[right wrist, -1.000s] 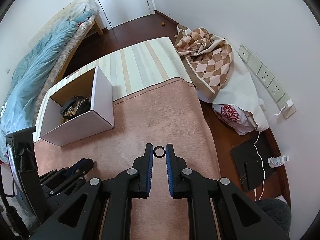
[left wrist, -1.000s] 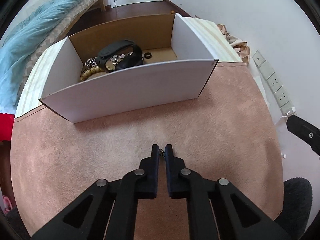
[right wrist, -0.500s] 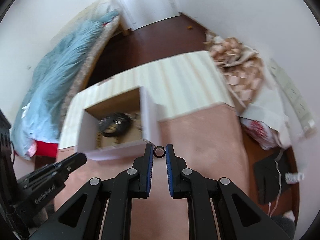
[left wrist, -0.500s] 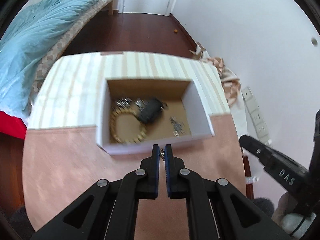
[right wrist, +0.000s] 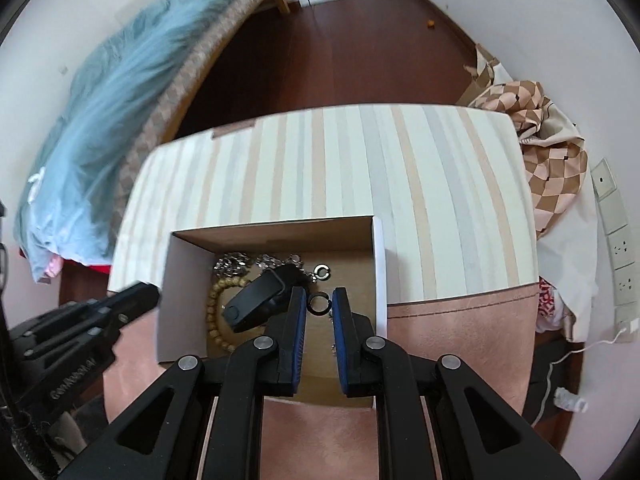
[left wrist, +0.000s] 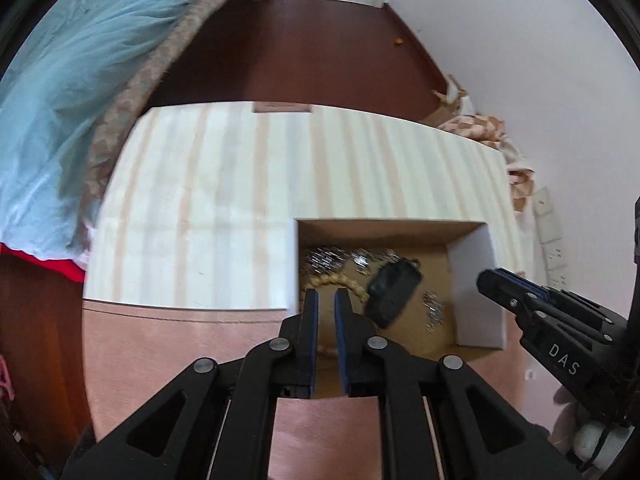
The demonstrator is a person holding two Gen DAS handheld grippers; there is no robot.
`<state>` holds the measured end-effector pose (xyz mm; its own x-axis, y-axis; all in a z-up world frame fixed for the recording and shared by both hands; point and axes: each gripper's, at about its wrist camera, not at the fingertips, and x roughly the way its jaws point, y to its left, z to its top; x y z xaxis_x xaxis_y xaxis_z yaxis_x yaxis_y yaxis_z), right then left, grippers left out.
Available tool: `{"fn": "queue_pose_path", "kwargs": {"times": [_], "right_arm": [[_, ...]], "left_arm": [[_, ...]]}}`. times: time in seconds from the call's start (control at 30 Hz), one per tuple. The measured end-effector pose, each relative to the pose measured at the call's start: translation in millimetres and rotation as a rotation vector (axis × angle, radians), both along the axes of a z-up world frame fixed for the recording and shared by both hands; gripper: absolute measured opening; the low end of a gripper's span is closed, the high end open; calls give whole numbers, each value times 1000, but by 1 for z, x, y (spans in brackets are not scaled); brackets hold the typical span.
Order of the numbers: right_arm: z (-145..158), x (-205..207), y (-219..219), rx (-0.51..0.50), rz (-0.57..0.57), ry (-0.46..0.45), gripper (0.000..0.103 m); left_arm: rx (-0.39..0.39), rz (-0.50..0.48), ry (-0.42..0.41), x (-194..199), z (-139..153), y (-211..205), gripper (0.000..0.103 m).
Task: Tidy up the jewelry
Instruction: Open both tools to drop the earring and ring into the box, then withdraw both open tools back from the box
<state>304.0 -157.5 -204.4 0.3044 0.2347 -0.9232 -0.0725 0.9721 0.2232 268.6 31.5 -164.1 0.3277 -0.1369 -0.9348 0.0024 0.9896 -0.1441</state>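
Observation:
A white cardboard box [left wrist: 474, 276] with a brown floor [right wrist: 352, 270] holds a black strap [left wrist: 394, 294] [right wrist: 256, 300], a wooden bead bracelet [right wrist: 214, 308], silver pieces [left wrist: 324, 260] and a silver ring [right wrist: 322, 272]. My left gripper [left wrist: 326, 294] hovers over the box's left part, its jaws slightly apart with nothing between them. My right gripper [right wrist: 319, 304] hovers over the box's right part, shut on a small black ring [right wrist: 319, 304]. The right gripper also shows in the left wrist view [left wrist: 500, 284], and the left gripper in the right wrist view [right wrist: 132, 300].
The box stands on a table with a pink suede mat [right wrist: 452, 340] and a striped cloth [right wrist: 400, 168]. A bed with a blue blanket [left wrist: 72, 80] is at the left. Checked fabric [right wrist: 552, 152] and wall sockets [right wrist: 616, 220] are at the right.
Both grippers have risen and moved forward over the box. The left jaws have opened a little and the small piece they held is gone. The right still holds the black ring.

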Motion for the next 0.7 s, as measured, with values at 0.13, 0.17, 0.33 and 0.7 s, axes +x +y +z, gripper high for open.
{"fn": "queue_pose_path", "kwargs": {"times": [0.13, 0.17, 0.33, 0.7], "right_arm": [[5, 4, -6, -11, -18, 3, 44], [7, 4, -9, -12, -26, -2, 46], [18, -4, -17, -54, -44, -28, 48], [17, -50, -10, -227, -32, -35, 100]], "left_arm": [[49, 22, -20, 3, 7, 5, 51], [59, 29, -29, 2, 10, 7, 66], [84, 62, -59, -6, 18, 16, 80], [192, 90, -122, -49, 27, 16, 101]]}}
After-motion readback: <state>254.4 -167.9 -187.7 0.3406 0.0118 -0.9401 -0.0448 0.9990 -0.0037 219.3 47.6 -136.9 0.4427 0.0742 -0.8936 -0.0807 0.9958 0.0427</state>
